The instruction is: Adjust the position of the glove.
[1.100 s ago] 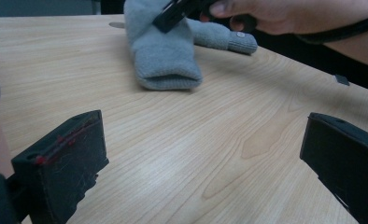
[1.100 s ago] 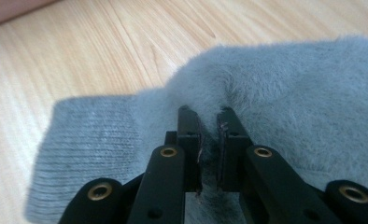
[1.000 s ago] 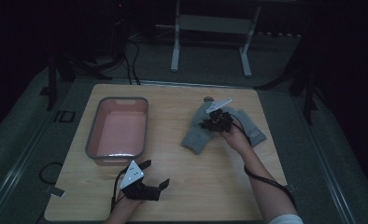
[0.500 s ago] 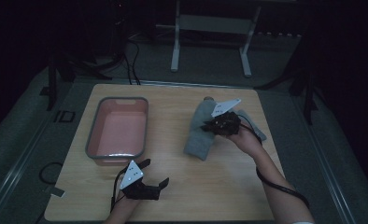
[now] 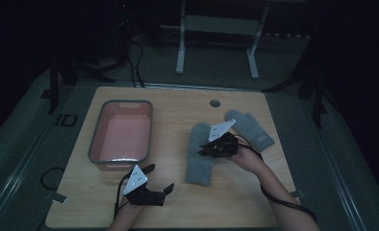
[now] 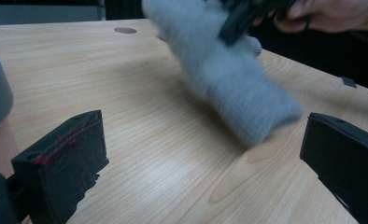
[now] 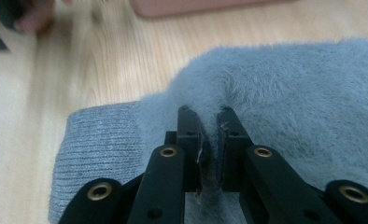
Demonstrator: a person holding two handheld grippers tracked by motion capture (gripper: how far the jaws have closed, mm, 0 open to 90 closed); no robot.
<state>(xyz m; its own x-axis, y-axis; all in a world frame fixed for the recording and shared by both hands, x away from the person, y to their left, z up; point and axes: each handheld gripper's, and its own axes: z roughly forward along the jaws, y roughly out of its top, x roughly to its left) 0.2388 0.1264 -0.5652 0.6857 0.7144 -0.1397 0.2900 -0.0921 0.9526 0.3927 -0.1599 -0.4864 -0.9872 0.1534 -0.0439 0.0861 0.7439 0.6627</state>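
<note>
Fabric of the near mitten (image 7: 285,88) sits pinched between the jaws of our right gripper (image 5: 211,148), which are clamped tight on a fold of its fluffy back. That small bite is enough, we judge, because the mitten is soft and light, and a pinch on the upper layer lets us drag or lift it without digging under it. In the high view this mitten (image 5: 198,159) lies on the table (image 5: 178,211) right of the tub (image 5: 121,131), cuff toward us, with the second mitten (image 5: 250,129) just beyond our right hand. The pink tub stands open on the left, so we take it as the likely place for the mittens. Our left gripper (image 5: 149,195) waits near the table's front edge, jaws spread wide and holding nothing; its own view looks between them at the blurred cuff (image 6: 247,93) a little way off. Kept there, it stays out of the way yet near enough to help.
</note>
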